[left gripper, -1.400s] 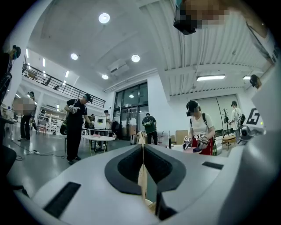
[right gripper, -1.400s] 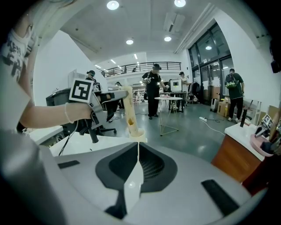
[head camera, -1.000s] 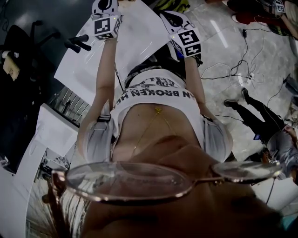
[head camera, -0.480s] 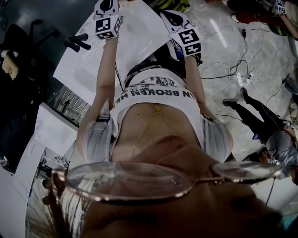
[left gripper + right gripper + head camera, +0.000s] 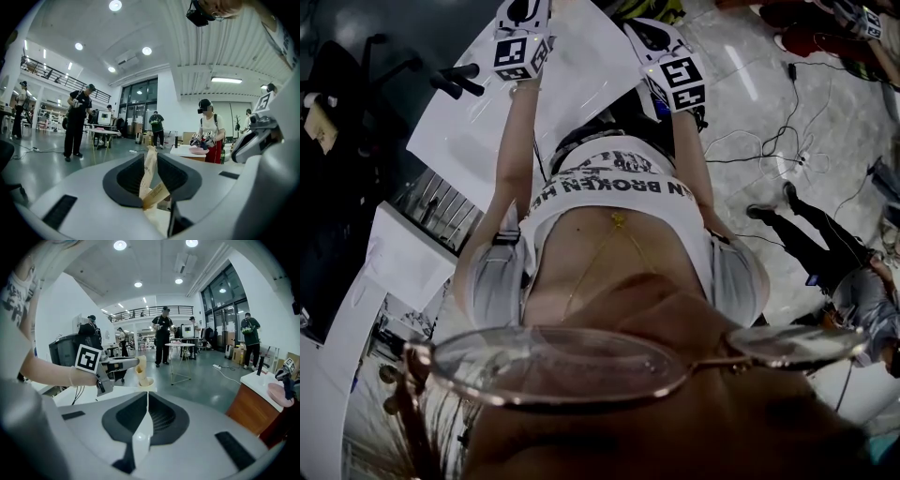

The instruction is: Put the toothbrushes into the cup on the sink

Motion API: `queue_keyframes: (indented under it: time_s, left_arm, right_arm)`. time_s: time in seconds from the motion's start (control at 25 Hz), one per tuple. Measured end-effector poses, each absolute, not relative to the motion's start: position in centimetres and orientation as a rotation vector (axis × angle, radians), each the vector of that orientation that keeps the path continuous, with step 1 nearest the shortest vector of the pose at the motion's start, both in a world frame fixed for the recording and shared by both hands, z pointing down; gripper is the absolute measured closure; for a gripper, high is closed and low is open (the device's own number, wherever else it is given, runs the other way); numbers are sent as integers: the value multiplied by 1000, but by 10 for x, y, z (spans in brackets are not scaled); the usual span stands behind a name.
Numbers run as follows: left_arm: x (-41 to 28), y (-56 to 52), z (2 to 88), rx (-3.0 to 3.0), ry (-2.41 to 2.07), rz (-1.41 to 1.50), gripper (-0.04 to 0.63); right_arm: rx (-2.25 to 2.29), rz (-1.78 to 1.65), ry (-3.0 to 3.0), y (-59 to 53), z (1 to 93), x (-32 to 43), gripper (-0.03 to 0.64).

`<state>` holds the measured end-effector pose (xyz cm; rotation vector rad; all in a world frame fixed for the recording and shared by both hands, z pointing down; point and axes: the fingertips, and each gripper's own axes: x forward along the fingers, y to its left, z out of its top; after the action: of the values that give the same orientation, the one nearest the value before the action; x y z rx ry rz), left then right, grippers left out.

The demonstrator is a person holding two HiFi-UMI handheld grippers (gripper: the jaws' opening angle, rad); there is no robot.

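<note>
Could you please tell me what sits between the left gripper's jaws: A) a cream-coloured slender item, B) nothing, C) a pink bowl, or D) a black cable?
A: in its own view, the left gripper is closed on a cream-coloured slender item.
</note>
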<state>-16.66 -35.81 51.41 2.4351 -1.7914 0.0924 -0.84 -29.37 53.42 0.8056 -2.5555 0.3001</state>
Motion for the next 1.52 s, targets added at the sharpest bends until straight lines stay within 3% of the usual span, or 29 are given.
queue_keyframes:
  time_s: [0.52,0.72,1.52]
  left_arm:
    - [-159,-327,503,2386,-1795,52,472]
    - [-151,-311,500,2349,-1792,68,570]
    - [-155,-231,480,2180,-1854,11,581]
  right_arm:
    - [772,275,-2593,-296,525,-14,586]
    - [779,261,-2612,-293,519,-11,586]
    - [569,253,-2709,-270,508,-63,588]
